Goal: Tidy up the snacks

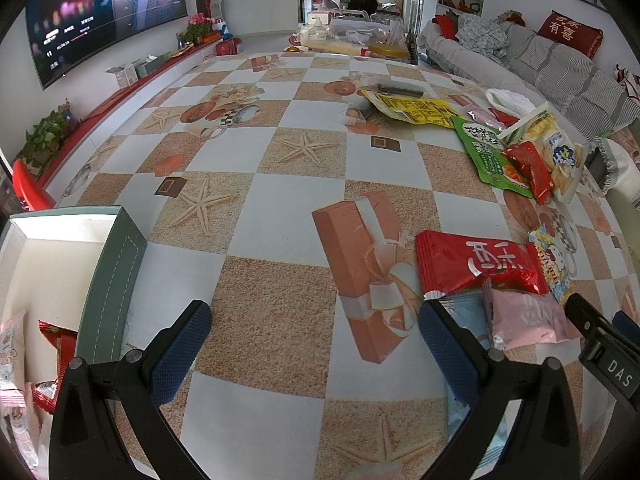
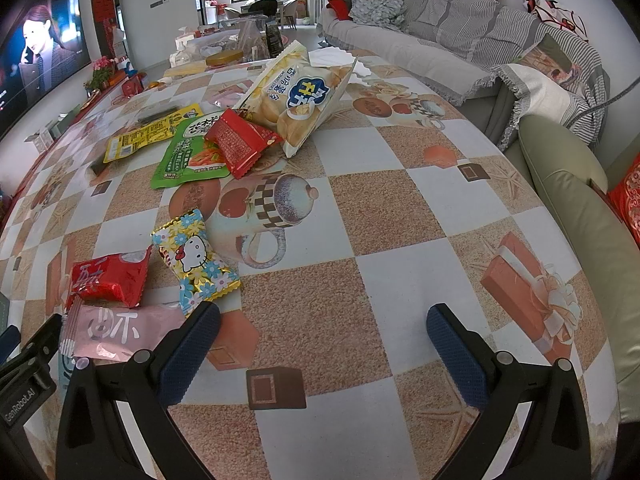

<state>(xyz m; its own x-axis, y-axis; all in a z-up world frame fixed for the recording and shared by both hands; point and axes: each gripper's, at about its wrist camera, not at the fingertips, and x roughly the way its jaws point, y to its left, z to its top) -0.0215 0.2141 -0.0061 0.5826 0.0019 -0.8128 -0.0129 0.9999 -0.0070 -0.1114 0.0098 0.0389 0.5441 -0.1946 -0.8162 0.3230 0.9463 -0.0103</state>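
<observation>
Both tools, left tool [image 1: 316, 334] and right tool [image 2: 322, 334], hover open and empty. A few packets lie in the grey-green cardboard box [image 1: 110, 276], near left; most foil snack packets [image 2: 196, 258] remain scattered on the checkered counter [image 2: 360, 280].

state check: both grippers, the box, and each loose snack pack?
left gripper: open, empty
right gripper: open, empty
box: open, snacks inside
red pack: flat on table
pink pack: partly overlapped by the red pack
Hello Kitty pack: sealed, on table
</observation>
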